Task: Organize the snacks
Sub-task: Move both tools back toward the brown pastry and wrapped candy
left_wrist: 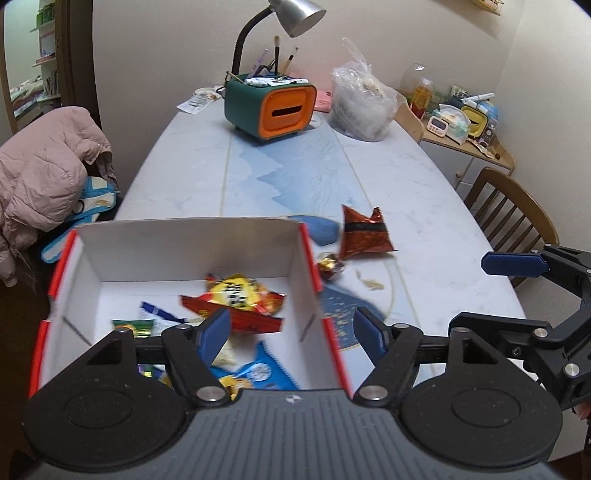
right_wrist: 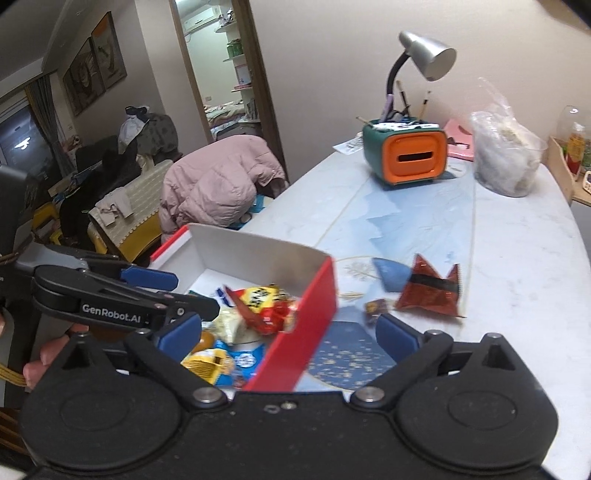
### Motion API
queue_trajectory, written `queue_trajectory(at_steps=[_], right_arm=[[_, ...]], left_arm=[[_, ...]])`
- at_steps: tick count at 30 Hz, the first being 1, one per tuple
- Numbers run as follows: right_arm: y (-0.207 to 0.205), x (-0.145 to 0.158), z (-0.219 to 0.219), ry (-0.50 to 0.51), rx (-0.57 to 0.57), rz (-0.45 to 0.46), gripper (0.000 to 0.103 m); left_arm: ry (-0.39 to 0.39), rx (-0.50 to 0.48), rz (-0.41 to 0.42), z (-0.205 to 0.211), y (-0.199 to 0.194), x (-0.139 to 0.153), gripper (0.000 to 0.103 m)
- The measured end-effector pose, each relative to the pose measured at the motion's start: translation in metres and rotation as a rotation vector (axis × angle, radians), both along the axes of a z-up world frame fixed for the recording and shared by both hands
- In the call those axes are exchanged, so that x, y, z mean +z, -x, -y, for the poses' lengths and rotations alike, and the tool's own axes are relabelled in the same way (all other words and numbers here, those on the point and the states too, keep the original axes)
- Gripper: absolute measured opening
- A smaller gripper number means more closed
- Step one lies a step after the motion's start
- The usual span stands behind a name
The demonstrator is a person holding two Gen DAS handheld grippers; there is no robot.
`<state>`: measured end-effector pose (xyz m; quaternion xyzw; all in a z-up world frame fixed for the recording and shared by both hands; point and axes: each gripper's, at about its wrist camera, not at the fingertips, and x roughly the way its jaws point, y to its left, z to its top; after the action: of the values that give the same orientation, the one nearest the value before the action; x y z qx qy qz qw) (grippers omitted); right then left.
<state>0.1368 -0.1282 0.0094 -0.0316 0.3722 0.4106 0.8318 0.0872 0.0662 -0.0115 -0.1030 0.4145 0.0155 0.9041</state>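
From your left wrist camera, your left tool [left_wrist: 291,334] hangs with its blue pads spread wide and nothing between them, straddling the right wall of the box [left_wrist: 184,236]. The left pad is over the inside, the right pad over the tabletop [left_wrist: 192,170]. The box is white inside with red edges and sits at the near end. In it lie a yellow and red packet [left_wrist: 240,297], which looks blurred, a blue packet [left_wrist: 258,373] and a green one [left_wrist: 133,328]. Outside, just right of the box, a small dark candy [left_wrist: 328,264] lies on the tabletop, and a red pouch [left_wrist: 364,234] with a black band lies beside it, further back. Your right tool [left_wrist: 513,264] enters from the right edge, well apart from the pouch. At the far end stand an orange and green holder [left_wrist: 271,107], a lamp [left_wrist: 291,14] and a plastic bag [left_wrist: 360,101]. A pink jacket [left_wrist: 44,166] hangs at the left.

From your right wrist camera, your right tool [right_wrist: 288,334] is also spread wide and empty, one pad over the box [right_wrist: 255,245], the other over the tabletop [right_wrist: 517,258]. The red side wall runs between the pads. The yellow and red packet [right_wrist: 262,302] lies among the others inside. The candy [right_wrist: 375,307] and the pouch [right_wrist: 430,291] lie to the right, outside the box and near each other. Your left tool [right_wrist: 162,291] reaches in from the left over the box, its pads apart.
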Motion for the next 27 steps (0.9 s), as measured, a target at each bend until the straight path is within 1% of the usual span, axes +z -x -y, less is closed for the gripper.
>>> queue_trajectory(at_steps=[6, 10, 16, 19, 22, 27], right_arm=[[-0.028, -0.006, 0.035, 0.015, -0.004, -0.003, 0.102], [-0.05, -0.012, 0.058, 0.035, -0.006, 0.0, 0.102], [-0.087, -0.02, 0.084, 0.065, -0.005, 0.001, 0.102], [-0.106, -0.025, 0.09, 0.081, 0.008, -0.001, 0.102], [-0.123, -0.032, 0.091, 0.102, 0.032, -0.001, 0.102], [-0.151, -0.047, 0.087, 0.126, 0.066, -0.013, 0.102]], left_arm=[[0.019, 0.048, -0.006, 0.037, -0.02, -0.004, 0.073], [0.023, 0.111, -0.016, 0.059, -0.036, -0.008, 0.073], [0.005, 0.185, -0.014, 0.086, -0.062, -0.016, 0.073], [-0.01, 0.221, -0.016, 0.098, -0.074, -0.023, 0.073], [-0.006, 0.256, -0.031, 0.106, -0.087, -0.03, 0.073], [0.03, 0.318, -0.084, 0.11, -0.111, -0.048, 0.073]])
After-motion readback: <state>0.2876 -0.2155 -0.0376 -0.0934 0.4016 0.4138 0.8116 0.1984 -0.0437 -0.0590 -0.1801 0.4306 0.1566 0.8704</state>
